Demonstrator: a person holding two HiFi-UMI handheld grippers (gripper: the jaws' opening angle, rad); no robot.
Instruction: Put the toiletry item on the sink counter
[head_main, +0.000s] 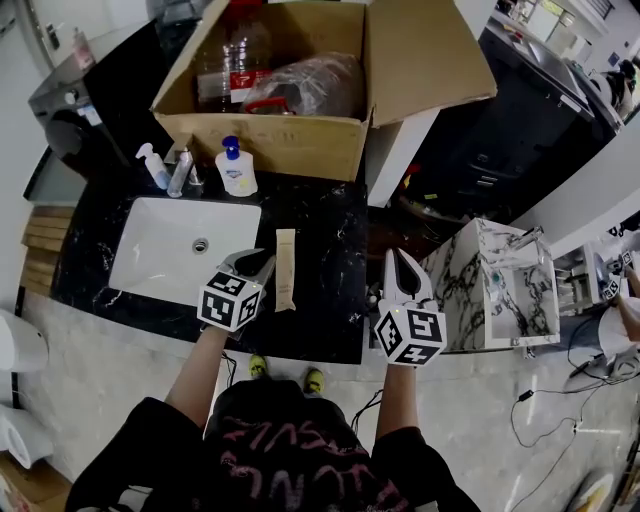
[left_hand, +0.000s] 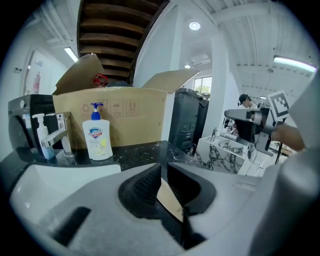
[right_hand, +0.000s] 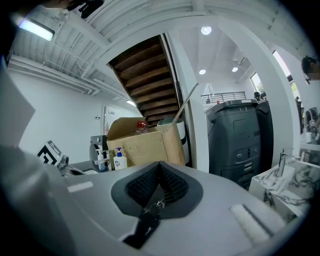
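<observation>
The toiletry item, a slim tan tube box (head_main: 285, 268), lies flat on the black marble sink counter (head_main: 330, 300), just right of the white basin (head_main: 160, 250). My left gripper (head_main: 262, 260) hovers at the box's left edge. Its jaws stand open by a narrow gap, and the box (left_hand: 171, 201) shows through that gap, lying below them and not clamped. My right gripper (head_main: 400, 256) is held over the counter's right edge. Its jaws are shut with nothing in them (right_hand: 159, 167).
An open cardboard box (head_main: 270, 135) with bottles and a bag stands at the back of the counter. In front of it are a hand-soap pump bottle (head_main: 236, 168), a faucet (head_main: 182, 172) and a small pump bottle (head_main: 152, 165). A marble-patterned unit (head_main: 500, 285) stands to the right.
</observation>
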